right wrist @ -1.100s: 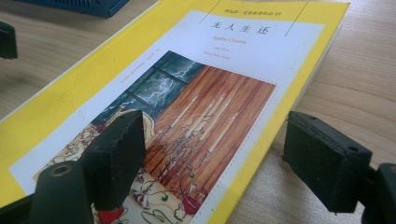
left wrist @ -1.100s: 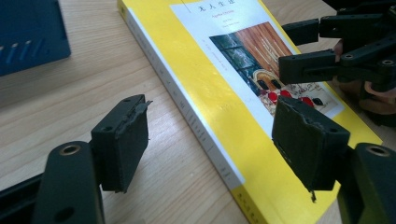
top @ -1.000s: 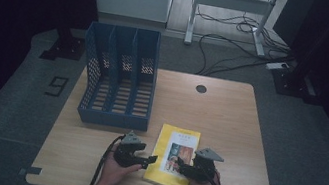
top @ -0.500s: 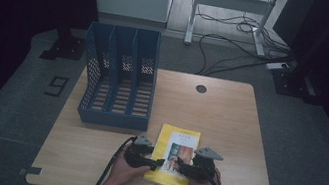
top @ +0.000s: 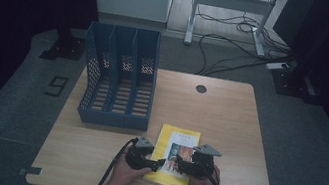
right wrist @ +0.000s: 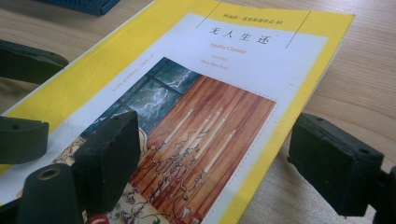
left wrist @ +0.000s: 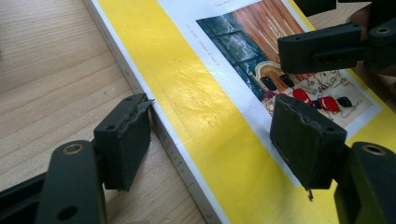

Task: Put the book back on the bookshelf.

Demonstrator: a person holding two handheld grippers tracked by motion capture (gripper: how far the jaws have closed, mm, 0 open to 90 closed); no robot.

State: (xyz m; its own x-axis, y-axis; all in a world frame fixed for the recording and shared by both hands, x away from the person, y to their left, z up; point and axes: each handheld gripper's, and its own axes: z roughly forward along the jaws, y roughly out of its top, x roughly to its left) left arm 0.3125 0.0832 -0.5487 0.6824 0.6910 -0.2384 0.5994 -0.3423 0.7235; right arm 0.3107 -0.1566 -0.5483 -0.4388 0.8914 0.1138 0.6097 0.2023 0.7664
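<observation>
A yellow paperback book [top: 177,148] with a picture cover lies flat near the table's front edge. My left gripper [top: 159,164] is open at its left side. In the left gripper view [left wrist: 215,135] one jaw rests against the book's [left wrist: 196,93] edge by the table and the other hovers over the cover. My right gripper [top: 179,165] is open over the book's near right part; its jaws have just been opening. In the right gripper view [right wrist: 224,158] one jaw is above the cover [right wrist: 224,79] and the other beyond the right edge, neither pressing it.
A blue three-slot file rack [top: 119,77] stands at the back left of the wooden table [top: 230,113], just behind the book. A round cable hole [top: 201,88] sits near the far edge. Bare wood lies to the right of the book.
My left gripper has moved right and slightly down, from beside the book to its left edge. The right hand has stayed where it was, and the book has not moved.
</observation>
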